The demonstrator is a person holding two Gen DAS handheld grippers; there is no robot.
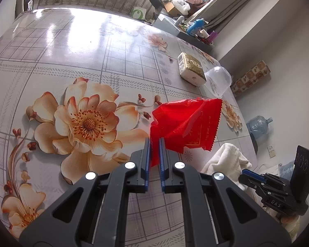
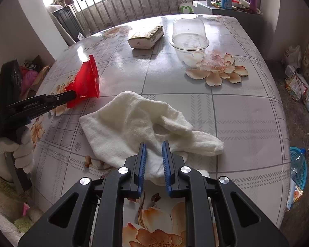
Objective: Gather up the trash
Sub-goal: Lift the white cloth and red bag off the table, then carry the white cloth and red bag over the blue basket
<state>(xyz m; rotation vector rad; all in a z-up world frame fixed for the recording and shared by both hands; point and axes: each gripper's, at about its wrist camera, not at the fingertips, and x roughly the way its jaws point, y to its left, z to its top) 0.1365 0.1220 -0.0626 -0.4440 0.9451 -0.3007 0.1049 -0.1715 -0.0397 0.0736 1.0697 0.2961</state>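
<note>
My left gripper (image 1: 154,142) is shut on a red plastic wrapper (image 1: 187,123) and holds it above the flowered table (image 1: 72,61). The wrapper also shows in the right wrist view (image 2: 86,82), pinched by the left gripper (image 2: 74,96) at the left. My right gripper (image 2: 154,147) is closed on the near edge of a white towel (image 2: 138,121) that lies crumpled on the table (image 2: 247,113). The towel also shows at the lower right of the left wrist view (image 1: 226,160), with the right gripper (image 1: 245,174) beside it.
A gold tissue pack (image 2: 146,37) and a clear plastic dome lid (image 2: 188,34) sit at the table's far side. A blue basket (image 2: 298,168) with a bottle stands on the floor to the right. A water jug (image 1: 259,126) stands beyond the table edge.
</note>
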